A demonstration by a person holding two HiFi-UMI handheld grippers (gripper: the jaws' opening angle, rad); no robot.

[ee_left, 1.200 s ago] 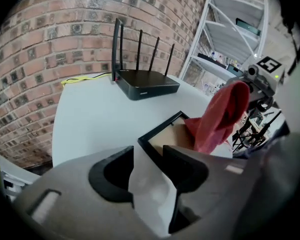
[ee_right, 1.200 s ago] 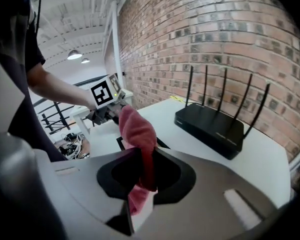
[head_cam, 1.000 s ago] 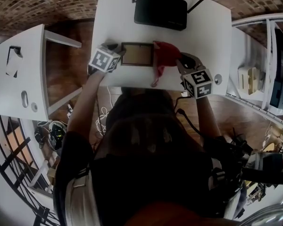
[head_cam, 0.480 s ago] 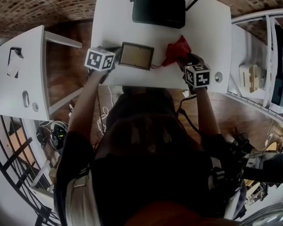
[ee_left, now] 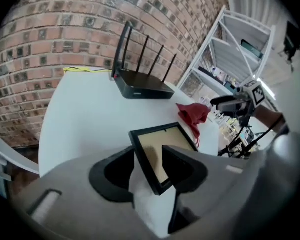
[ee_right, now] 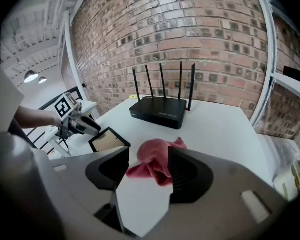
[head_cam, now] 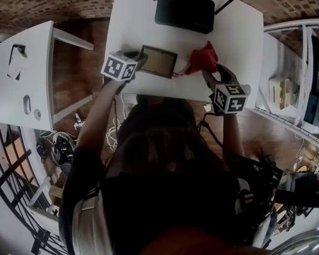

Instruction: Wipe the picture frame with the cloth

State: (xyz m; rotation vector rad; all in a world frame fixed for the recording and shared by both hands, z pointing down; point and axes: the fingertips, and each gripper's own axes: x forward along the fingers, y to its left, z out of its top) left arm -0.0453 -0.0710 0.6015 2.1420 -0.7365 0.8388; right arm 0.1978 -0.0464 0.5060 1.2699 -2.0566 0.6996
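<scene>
- Picture frame (ee_left: pixel 160 140): likely stiff, light, slippery; left gripper (ee_left: pixel 149 151) jaws, just opened, straddle its corner unclamped.
- Red cloth (ee_right: pixel 152 160): limp; right gripper (ee_right: pixel 149 152) jaws, just opened wide, hold nothing. Best pinch a bunched fold.

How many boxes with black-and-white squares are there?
2. One cube sits at the left end of the picture frame; the other cube is nearer the person, just right of the red cloth.
</scene>
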